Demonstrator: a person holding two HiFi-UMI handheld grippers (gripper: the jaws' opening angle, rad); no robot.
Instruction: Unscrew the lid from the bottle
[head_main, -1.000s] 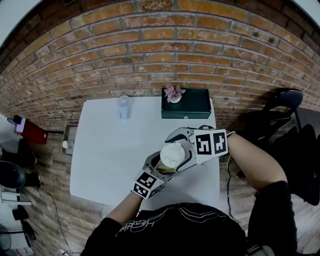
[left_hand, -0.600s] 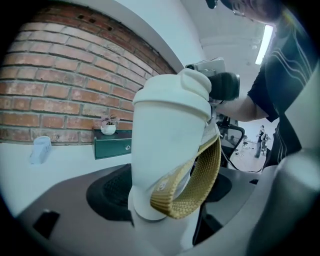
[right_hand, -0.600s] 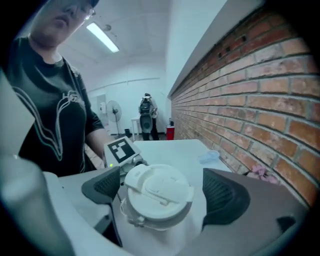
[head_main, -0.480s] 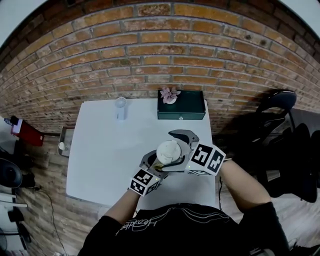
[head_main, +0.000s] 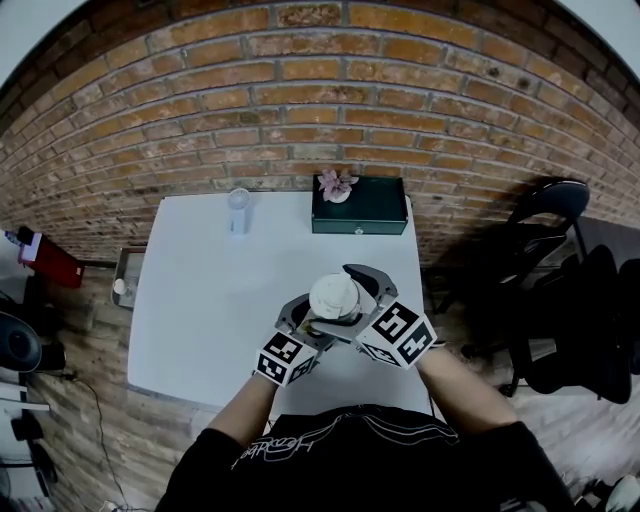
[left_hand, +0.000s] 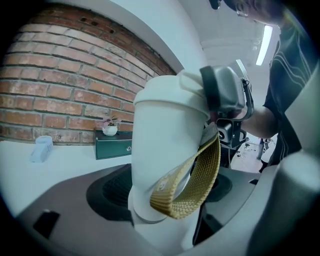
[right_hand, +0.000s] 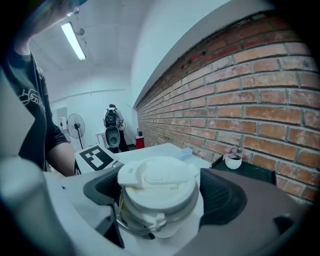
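Swinging round the lid, the right gripper has rolled: its marker cube, earlier at the lid's 2 o'clock in the head view, now sits at about 4 o'clock. Its jaws have just been closing a little and stand wide on either side of the lid, the pads close beside it but, as far as I can judge, not yet pressing. The left gripper is clamped on the lower body of the bottle, which is tilted and held in the air over the table's near right part, at about 5 o'clock.

Likely trouble: if the pads bite on the raised flip-top rather than the ring below, it could pop open or they could slip round without turning the thread. The strap hangs on the right gripper's side and might get pinched. With the left hold so low, the body may also twist along with the lid.

White all over, the bottle has smooth sides, a broad lid with a latch on top, and a tan woven loop hanging from under it.
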